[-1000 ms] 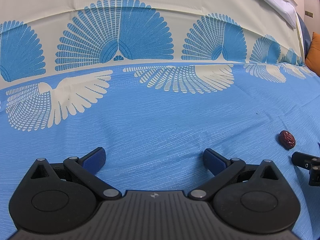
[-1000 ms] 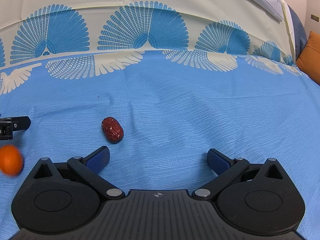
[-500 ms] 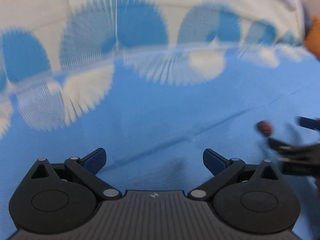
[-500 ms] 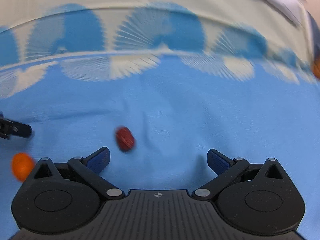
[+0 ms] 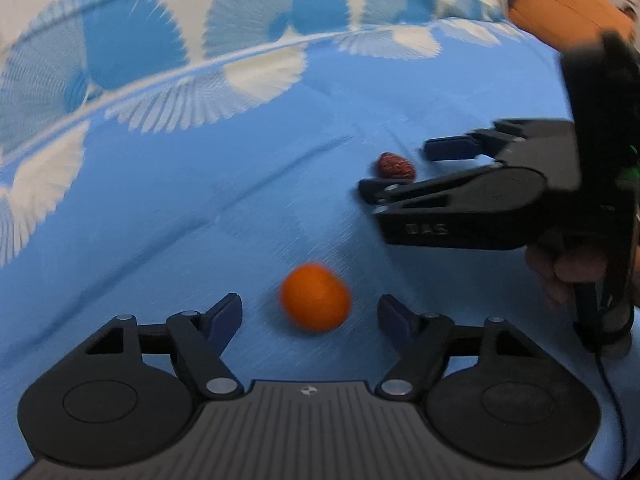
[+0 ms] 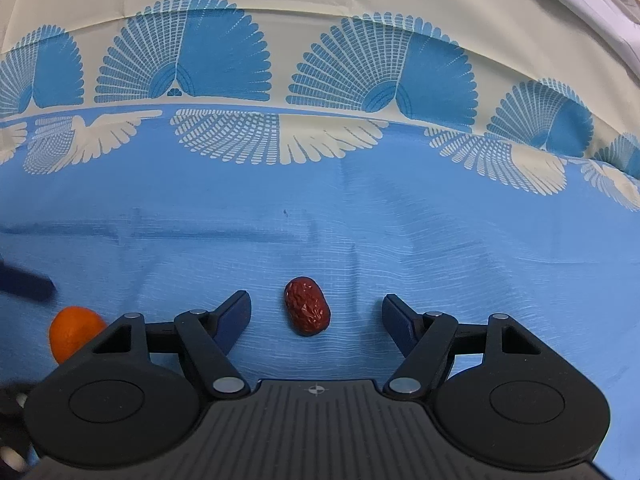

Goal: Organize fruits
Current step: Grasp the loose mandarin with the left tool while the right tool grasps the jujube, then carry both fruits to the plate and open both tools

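Left tongs are gaping, released, around an orange kumquat; right tongs are likewise spread, framing a red jujube on the blue cloth.

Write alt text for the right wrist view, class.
A wrinkled red date lies on the blue patterned cloth between the open right tongs, untouched. A small orange fruit sits at the left edge.

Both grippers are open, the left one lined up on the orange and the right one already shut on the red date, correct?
Not quite. The right gripper is open too: in the right wrist view the date lies loose on the cloth between its fingers. The left gripper is open around the orange.
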Demonstrator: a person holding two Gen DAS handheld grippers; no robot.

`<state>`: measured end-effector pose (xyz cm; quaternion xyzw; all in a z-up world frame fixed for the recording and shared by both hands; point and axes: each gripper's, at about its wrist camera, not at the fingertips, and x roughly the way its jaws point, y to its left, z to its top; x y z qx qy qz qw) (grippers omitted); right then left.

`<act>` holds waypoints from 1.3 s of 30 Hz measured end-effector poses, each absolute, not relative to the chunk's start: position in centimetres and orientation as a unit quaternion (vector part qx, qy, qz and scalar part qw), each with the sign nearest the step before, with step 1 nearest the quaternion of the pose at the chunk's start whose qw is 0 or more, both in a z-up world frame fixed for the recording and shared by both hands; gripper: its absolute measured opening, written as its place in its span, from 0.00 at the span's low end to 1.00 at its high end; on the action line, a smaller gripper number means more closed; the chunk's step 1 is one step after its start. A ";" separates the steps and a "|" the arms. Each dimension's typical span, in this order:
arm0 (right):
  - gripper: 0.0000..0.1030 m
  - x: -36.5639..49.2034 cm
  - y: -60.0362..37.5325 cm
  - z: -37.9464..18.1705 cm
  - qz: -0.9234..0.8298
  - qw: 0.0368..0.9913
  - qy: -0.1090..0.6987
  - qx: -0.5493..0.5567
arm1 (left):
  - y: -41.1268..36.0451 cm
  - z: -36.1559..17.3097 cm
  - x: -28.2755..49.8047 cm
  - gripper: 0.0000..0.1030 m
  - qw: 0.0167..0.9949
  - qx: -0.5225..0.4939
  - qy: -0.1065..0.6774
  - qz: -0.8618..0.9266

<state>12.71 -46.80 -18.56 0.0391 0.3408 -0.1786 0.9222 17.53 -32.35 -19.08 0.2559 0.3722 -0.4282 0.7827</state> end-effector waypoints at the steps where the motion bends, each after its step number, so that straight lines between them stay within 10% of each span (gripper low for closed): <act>1: 0.69 12.7 -46.7 -18.6 -0.179 0.922 0.341 0.037 | -32.4 -19.1 17.4 0.57 0.780 0.255 0.366 -0.440; 3: 0.22 12.5 -46.5 -18.4 -0.164 0.927 0.336 0.039 | -32.2 -19.0 17.5 0.36 0.777 0.241 0.371 -0.448; 17: 0.21 7.4 -39.3 -8.8 -0.156 0.953 0.259 -0.029 | -17.0 -9.1 11.4 0.36 0.808 0.216 0.415 -0.359; 39: 0.22 6.8 -13.4 -8.2 0.052 0.922 0.382 -0.042 | -2.1 -7.4 15.7 0.38 0.867 0.126 0.437 -0.202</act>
